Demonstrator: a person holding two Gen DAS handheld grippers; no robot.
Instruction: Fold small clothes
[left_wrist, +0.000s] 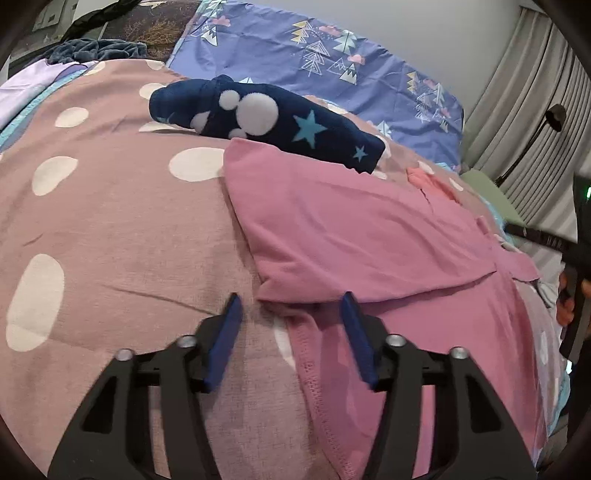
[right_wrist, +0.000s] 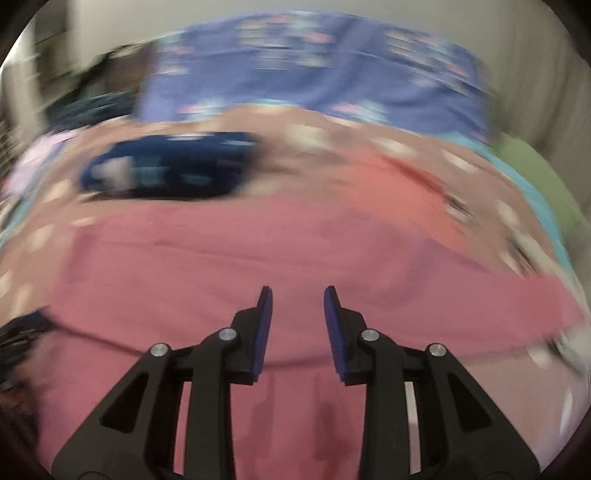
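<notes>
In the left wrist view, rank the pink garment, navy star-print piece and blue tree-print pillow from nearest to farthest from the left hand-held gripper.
1. Pink garment, at the left hand-held gripper tips.
2. Navy star-print piece, beyond it.
3. Blue tree-print pillow, at the back.

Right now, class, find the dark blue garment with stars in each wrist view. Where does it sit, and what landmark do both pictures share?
Left wrist view: the dark blue garment lies upper centre, just beyond the far edge of the pink garment.
Right wrist view: the dark blue garment is blurred, upper left, beyond the pink garment.
Shared landmark: the blue patterned pillow behind it.
</notes>
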